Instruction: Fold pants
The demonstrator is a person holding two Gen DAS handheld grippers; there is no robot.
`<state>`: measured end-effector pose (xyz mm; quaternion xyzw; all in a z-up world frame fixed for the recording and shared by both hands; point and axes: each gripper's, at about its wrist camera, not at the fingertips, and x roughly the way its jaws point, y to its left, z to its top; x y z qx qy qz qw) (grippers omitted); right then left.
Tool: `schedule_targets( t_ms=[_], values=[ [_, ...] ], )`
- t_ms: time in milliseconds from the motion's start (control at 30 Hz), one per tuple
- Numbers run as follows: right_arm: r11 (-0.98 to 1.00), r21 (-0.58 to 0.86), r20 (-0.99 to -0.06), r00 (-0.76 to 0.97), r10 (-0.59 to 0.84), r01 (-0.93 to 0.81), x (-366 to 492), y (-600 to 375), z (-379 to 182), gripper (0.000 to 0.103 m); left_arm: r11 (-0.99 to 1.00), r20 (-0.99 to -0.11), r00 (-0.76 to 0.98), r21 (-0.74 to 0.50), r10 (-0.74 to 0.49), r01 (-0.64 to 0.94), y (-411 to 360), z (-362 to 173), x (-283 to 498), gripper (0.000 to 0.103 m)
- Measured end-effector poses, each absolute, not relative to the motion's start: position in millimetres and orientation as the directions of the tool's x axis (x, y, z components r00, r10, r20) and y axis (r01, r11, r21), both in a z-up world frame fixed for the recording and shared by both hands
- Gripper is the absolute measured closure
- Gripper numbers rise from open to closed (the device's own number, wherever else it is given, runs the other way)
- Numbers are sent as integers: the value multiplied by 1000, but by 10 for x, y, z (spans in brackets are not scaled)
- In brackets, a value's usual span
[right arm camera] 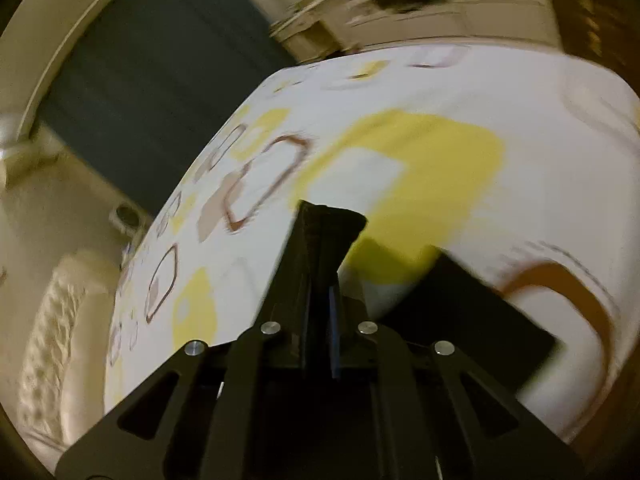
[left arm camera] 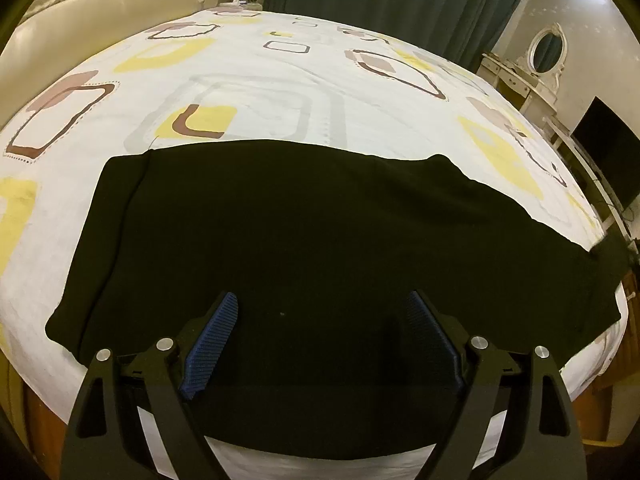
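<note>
On the bed's white sheet printed with yellow and brown squares (left arm camera: 280, 76), the black fabric pants (left arm camera: 300, 232) lie flat beneath the wide-open, empty left gripper (left arm camera: 324, 312); the right gripper (right arm camera: 320, 264), closed with nothing visibly caught, should reopen at the leg end before folding.

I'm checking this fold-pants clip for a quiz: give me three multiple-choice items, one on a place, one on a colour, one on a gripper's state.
1. Where do the pants lie?
A. on the floor
B. spread on the patterned bedsheet
C. over the white dresser

2. What colour are the left gripper pads?
A. blue
B. red
C. white

3. How do the right gripper jaws stand?
A. wide apart
B. half open
C. shut

Answers: 1 B, black cloth lies flat across the sheet; 2 A, both ribbed pads show blue; 3 C, the two fingers meet at their tips, with dark cloth seemingly pinched between them.
</note>
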<state>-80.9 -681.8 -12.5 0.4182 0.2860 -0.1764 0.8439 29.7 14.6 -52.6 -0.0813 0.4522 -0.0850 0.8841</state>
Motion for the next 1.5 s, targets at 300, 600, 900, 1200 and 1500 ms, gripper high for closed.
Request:
schedule_targets(
  t_ms=[300, 600, 900, 1200, 1500],
  values=[
    [382, 707, -643, 765, -1, 595, -1492, -7038, -870, 88, 977, -789, 578, -197, -207, 80, 135, -529, 286, 18],
    [325, 759, -606, 795, 36, 564, -1273, -7073, -854, 83, 982, -796, 577, -174, -185, 74, 90, -543, 260, 18],
    [434, 723, -602, 798, 15, 538, -1560, -7092, -640, 96, 983, -800, 573, -169, -180, 73, 88, -542, 262, 18],
    [382, 728, -626, 779, 32, 569, -1633, -7162, -1043, 97, 987, -804, 574, -131, -158, 87, 49, -570, 264, 17],
    [331, 780, -578, 814, 60, 530, -1776, -7195, -1111, 97, 986, -801, 576, -142, -166, 88, 65, -574, 264, 17]
  ],
)
